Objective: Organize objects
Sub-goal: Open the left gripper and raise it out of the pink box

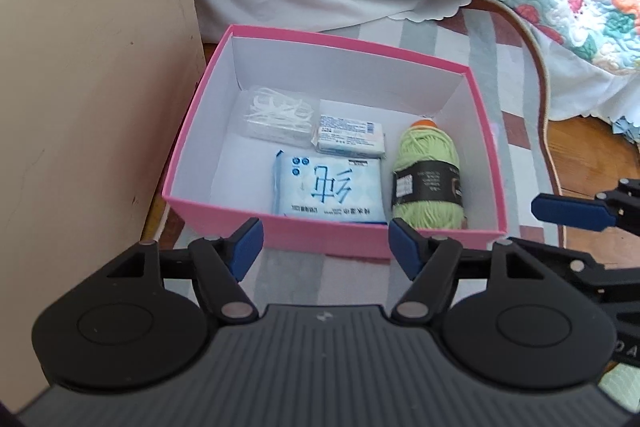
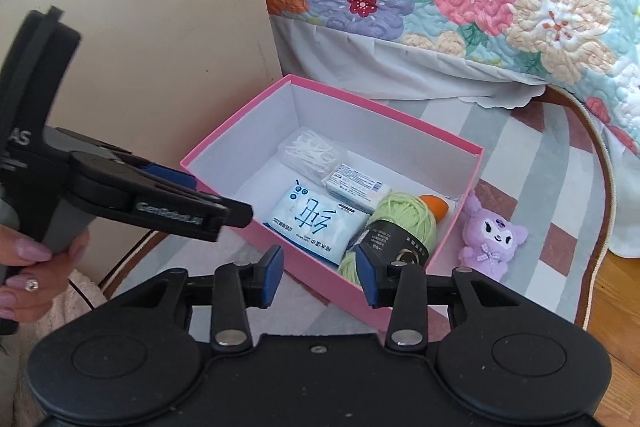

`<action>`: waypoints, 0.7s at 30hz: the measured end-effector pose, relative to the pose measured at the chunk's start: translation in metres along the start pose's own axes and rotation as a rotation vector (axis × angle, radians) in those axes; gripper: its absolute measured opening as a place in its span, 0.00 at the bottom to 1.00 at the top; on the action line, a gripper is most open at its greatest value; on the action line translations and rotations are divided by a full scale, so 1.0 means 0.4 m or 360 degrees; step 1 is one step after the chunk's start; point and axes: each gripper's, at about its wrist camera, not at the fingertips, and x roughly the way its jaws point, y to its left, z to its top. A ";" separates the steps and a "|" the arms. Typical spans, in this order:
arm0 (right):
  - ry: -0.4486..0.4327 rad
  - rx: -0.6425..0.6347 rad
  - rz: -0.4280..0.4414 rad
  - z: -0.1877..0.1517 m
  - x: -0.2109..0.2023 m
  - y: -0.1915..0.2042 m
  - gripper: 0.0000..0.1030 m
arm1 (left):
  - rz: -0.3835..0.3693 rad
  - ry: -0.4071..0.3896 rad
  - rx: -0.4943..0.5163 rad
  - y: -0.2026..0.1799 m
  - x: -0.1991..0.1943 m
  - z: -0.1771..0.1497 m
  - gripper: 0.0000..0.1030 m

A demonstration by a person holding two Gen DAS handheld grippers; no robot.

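**Both claws empty above the box; 1 toy left outside**

Left claw (image 1: 326, 247): jaws apart, nothing between them, hanging over the near wall of the pink box (image 1: 486, 131). Right claw (image 2: 320, 277): jaws apart by a narrower gap, also empty, above the box's near right corner.

Inside the box lie 4 items: a green yarn ball (image 1: 428, 179) at the right, a blue wipes pack (image 1: 326, 189) at the near middle, a small white packet (image 1: 350, 139) behind it, and a clear case of floss picks (image 1: 278, 115) at the far left.

A purple plush toy (image 2: 490, 237) sits on the striped rug (image 2: 560, 187), just beside the box's right wall. Judged the remaining item to be stowed.

Risks, as judged:
- The 2 claws hang close together; a reach across could knock one against the other.
- A claw descending for the toy may catch the thin box wall and shove or tip it.
- The soft toy may slip from a shallow pinch.
- The yarn could roll if bumped.
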 end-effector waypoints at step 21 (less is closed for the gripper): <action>-0.0003 -0.0096 -0.0063 -0.113 -0.126 0.011 0.82 | -0.0053 0.0053 0.0009 -0.111 -0.076 -0.134 0.76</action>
